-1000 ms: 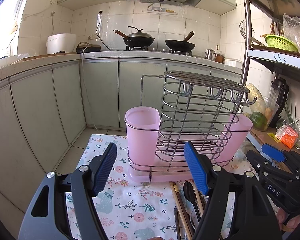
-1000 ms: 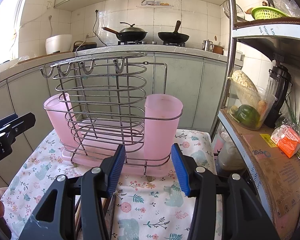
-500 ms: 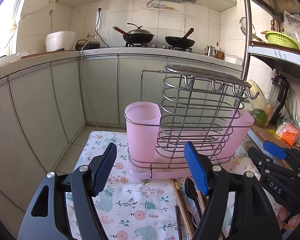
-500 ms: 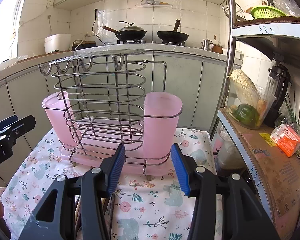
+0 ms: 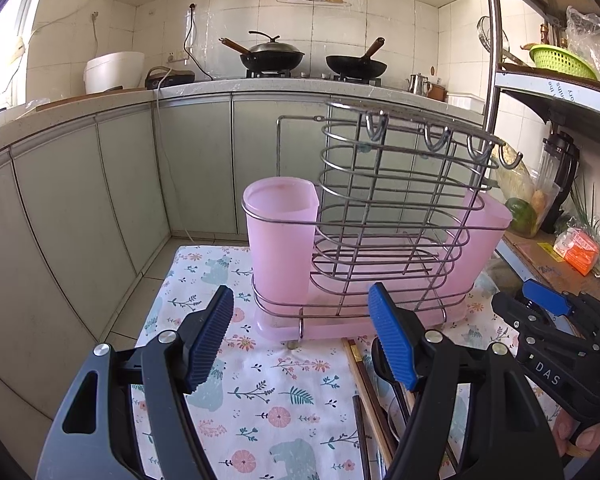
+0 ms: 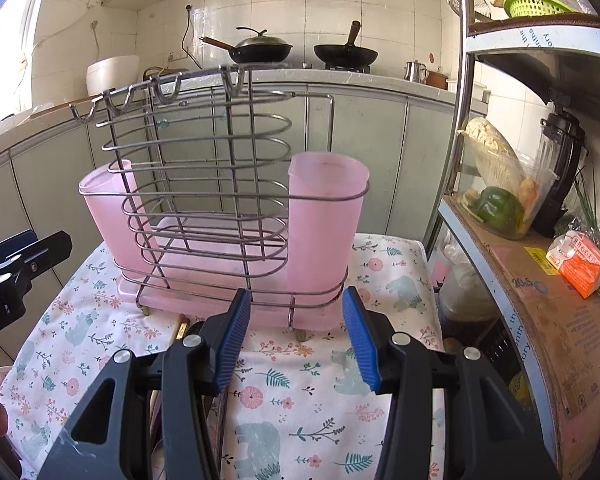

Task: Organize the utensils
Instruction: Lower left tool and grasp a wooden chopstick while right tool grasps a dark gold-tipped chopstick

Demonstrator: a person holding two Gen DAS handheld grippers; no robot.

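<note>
While nothing is gripped yet:
Shift: rack [image 5: 384,216] nearer, both views.
Left gripper [image 5: 300,340]: fingers apart, empty.
Right gripper [image 6: 296,336]: fingers apart, empty.
Chopsticks [image 5: 366,392]: unsorted.

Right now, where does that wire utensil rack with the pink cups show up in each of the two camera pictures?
Left wrist view: the wire utensil rack stands centre-right, beyond the open left gripper, with one pink cup at its left end.
Right wrist view: it stands centre-left, beyond the open right gripper; a pink cup is at its right end.
Shared landmark: the lidded wok on the stove behind.
</note>
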